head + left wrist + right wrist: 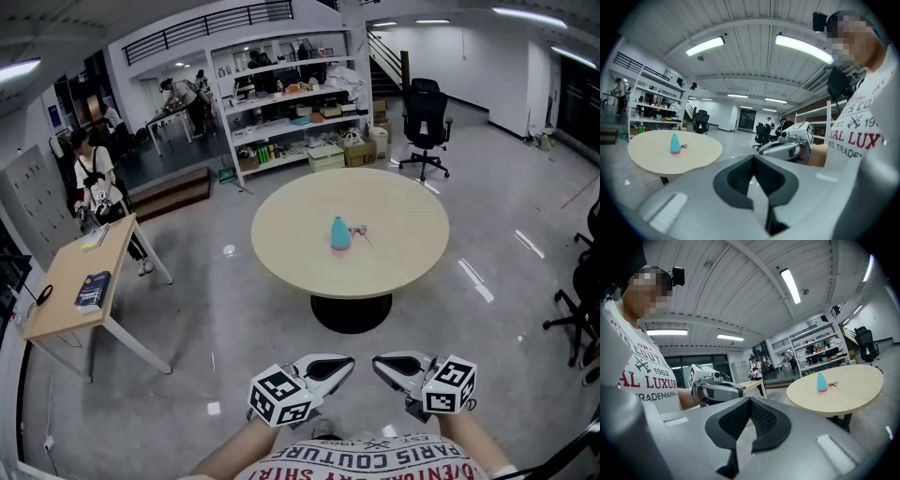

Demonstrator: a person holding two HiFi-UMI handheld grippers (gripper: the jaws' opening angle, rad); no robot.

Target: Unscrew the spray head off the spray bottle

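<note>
Teal plastic, the spray bottle [340, 233] stands mid-worktop [394, 258], well apart from you. It looks light and slippery, so clamp its body low and twist near the top. The fingers of your left gripper [345, 362] and right gripper [380, 364] are together, empty.

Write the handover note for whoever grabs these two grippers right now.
Left gripper: shut, empty, held low in front of the person's body.
Right gripper: shut, empty, beside the left one, tips turned toward each other.
Things: the blue bottle stands upright near the middle of the round table, well ahead of both grippers. A small pink thing lies right beside it; it is too small to tell whether that is the spray head.
Done: nothing certain; neither gripper is at the bottle.
Left: step up to the table and check the bottle's top. If the head is on, hold the bottle with one gripper and twist the head off with the other.
</note>
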